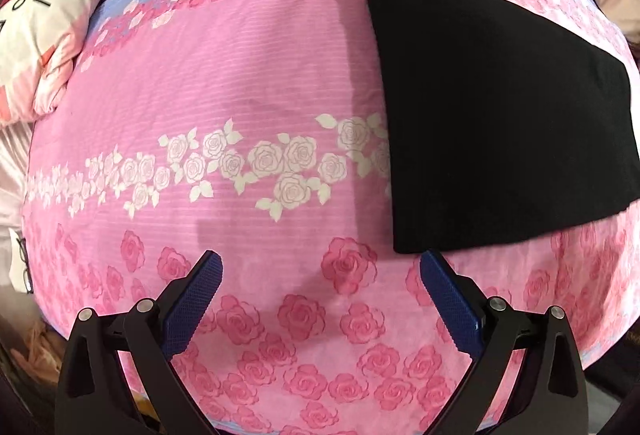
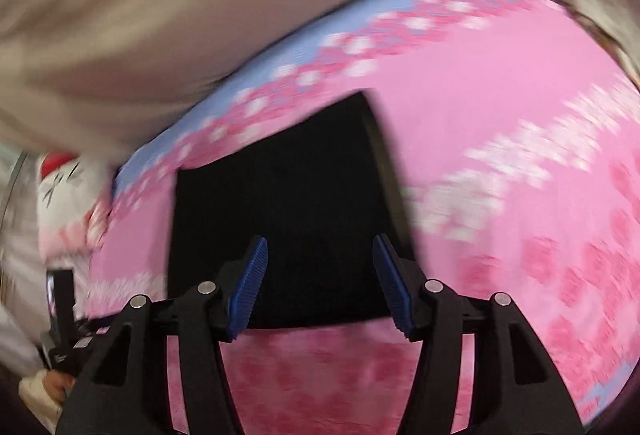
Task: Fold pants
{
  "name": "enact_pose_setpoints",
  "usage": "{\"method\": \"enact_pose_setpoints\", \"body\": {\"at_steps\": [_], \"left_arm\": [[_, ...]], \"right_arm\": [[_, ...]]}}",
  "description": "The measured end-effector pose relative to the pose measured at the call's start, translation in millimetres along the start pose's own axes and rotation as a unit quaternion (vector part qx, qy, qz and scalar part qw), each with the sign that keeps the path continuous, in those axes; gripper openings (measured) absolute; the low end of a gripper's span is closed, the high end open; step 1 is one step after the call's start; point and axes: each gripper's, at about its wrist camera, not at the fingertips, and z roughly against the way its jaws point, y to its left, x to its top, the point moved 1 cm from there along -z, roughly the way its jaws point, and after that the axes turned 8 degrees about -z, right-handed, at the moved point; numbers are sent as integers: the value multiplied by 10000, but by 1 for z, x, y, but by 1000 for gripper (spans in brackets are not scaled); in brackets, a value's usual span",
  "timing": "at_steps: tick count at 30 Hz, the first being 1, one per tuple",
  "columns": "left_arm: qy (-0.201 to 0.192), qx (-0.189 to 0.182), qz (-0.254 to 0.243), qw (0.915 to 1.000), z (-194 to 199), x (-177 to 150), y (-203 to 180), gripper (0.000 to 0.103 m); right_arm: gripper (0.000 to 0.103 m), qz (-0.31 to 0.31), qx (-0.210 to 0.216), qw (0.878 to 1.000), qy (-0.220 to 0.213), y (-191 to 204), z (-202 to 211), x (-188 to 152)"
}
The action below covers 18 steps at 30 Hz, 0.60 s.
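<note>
The black pants (image 1: pixel 504 111) lie folded flat on the rose-print bed (image 1: pixel 248 83), both left tongs (image 1: pixel 320 275) and right tongs (image 2: pixel 320 259) apart and empty; soft, light, limp cloth, probably best pinched at a near corner or edge.

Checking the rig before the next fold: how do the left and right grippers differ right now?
The left gripper is spread wider than the right gripper, though both are open and empty. The left gripper sits over bare pink rose bedsheet, with the folded black pants off to its right; the right gripper points straight at the pants. The left view is sharp, the right blurred. Both have blue pads on black fingers.
</note>
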Motion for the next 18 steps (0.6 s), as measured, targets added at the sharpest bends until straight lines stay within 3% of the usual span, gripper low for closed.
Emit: {"method": "enact_pose_setpoints", "body": {"at_steps": [4, 7, 9, 11, 13, 16, 18], "left_arm": [[-236, 84, -396, 9989, 9, 3, -18, 98], [-197, 239, -615, 9976, 2, 6, -28, 98], [-63, 233, -629, 9977, -8, 6, -29, 98], [57, 229, -643, 9976, -17, 5, -30, 98], [218, 310, -647, 9972, -27, 2, -29, 98], [185, 295, -596, 9976, -24, -1, -25, 98], [81, 203, -474, 9986, -18, -4, -19, 98]], "right_arm": [[48, 480, 565, 9960, 490, 66, -52, 10], [48, 987, 723, 9904, 644, 110, -84, 15], [46, 1391, 627, 9848, 829, 129, -120, 12], [44, 1528, 236, 9812, 1153, 124, -159, 5], [46, 1245, 372, 9865, 999, 132, -146, 15], [44, 1317, 1083, 9824, 765, 156, -119, 15], [44, 1897, 730, 9729, 1098, 166, -143, -1]]}}
